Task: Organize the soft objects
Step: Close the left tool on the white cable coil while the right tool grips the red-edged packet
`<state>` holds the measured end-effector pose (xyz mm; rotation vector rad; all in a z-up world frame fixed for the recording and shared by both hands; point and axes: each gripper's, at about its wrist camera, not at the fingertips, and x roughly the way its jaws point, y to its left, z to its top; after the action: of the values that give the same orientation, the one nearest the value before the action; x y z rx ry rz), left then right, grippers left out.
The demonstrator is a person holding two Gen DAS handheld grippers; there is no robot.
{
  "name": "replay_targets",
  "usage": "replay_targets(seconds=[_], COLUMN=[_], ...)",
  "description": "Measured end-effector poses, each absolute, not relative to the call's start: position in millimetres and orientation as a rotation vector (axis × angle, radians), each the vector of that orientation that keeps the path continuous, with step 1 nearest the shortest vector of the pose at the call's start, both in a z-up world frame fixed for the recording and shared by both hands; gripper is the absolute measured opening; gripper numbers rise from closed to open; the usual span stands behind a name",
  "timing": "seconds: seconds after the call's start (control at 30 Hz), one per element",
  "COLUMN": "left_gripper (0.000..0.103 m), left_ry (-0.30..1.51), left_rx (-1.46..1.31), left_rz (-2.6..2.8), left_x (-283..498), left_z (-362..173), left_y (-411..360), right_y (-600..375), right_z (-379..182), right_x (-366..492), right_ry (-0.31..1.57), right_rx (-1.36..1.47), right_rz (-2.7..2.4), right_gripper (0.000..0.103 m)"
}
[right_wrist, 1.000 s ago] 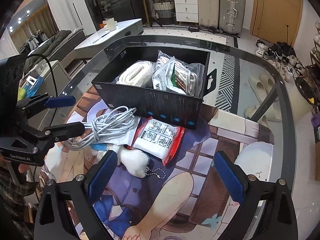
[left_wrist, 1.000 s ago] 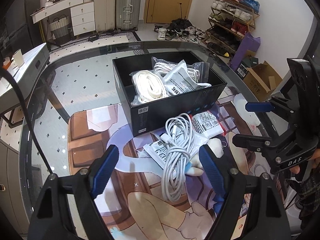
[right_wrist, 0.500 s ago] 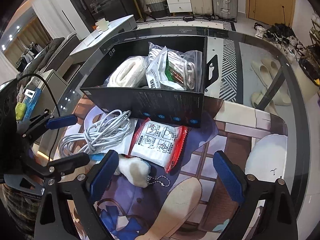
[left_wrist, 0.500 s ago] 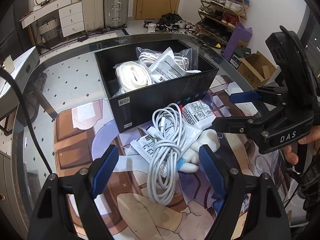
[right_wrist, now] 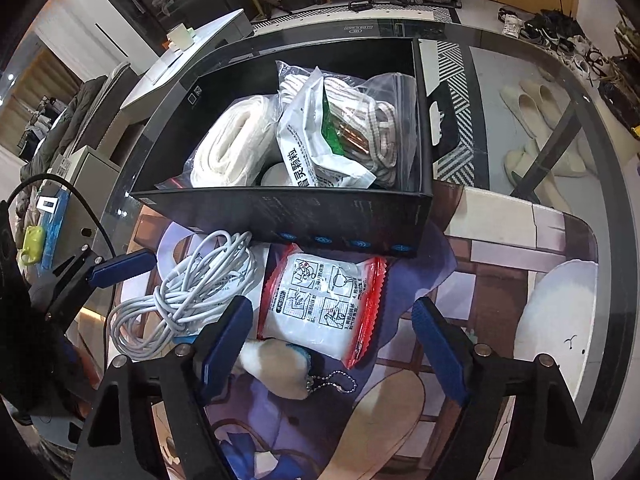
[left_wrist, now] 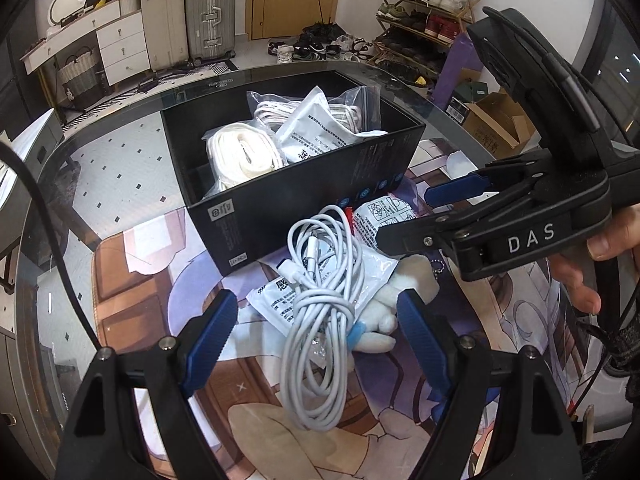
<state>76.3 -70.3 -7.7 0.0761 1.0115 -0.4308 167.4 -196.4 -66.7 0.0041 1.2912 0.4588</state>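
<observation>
A black box (left_wrist: 304, 204) (right_wrist: 340, 216) holds bagged white rope and pouches. In front of it on the printed mat lie a coiled white cable (left_wrist: 320, 300) (right_wrist: 188, 296), a white pouch (left_wrist: 276, 296) under it, a red-edged pouch (right_wrist: 324, 304) (left_wrist: 384, 216) and a white plush keychain (right_wrist: 276, 364) (left_wrist: 412, 280). My left gripper (left_wrist: 316, 340) is open above the cable, a finger on each side. My right gripper (right_wrist: 332, 348) is open over the red-edged pouch and the plush. It also shows in the left wrist view (left_wrist: 404, 220).
The box and mat (right_wrist: 500, 248) lie on a glass table (left_wrist: 120, 152) with a rounded edge. Suitcases (left_wrist: 204, 12), drawers and a shoe rack (left_wrist: 424, 4) stand beyond. A low cabinet (right_wrist: 180, 64) stands to the left of the table.
Both grippers have moved down and closer to the items in front of the box. The right gripper now hangs over the red-edged pouch. Both stay open.
</observation>
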Motion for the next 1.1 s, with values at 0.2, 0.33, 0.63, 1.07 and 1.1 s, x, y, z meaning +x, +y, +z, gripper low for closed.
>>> replay_targets(seconds=[0.2,0.33,0.63,1.07,1.1], left_gripper=[0.082,0.082,0.069,0.04,0.038], left_ry=[1.016,1.019,1.025,1.041,1.042], left_rx=[0.079,0.084,0.079,0.067,0.068], left_rz=[-0.443,-0.449,-0.465,-0.517,-0.518], left_x=[77.8,78.4,84.8,83.6,83.1], left_z=[-12.6,-16.1,-21.5,-19.3,-19.3], left_y=[-71.3,-70.9,-68.8,-72.9,-73.3], right_y=[-181.9,-175.5,-168.9,-151.8,-151.6], right_z=[-74.2,-79.3,-83.4,-85.4,-84.8], right_x=[175.0,182.3,196.2,189.0,187.8], right_ry=[1.335,1.368,1.397,1.393,1.39], right_rx=[-0.01,-0.008,-0.016,-0.102,-0.108], right_rz=[0.436,0.411,0.359,0.34,0.34], right_gripper=[0.081,0.074,0.064,0.061,0.057])
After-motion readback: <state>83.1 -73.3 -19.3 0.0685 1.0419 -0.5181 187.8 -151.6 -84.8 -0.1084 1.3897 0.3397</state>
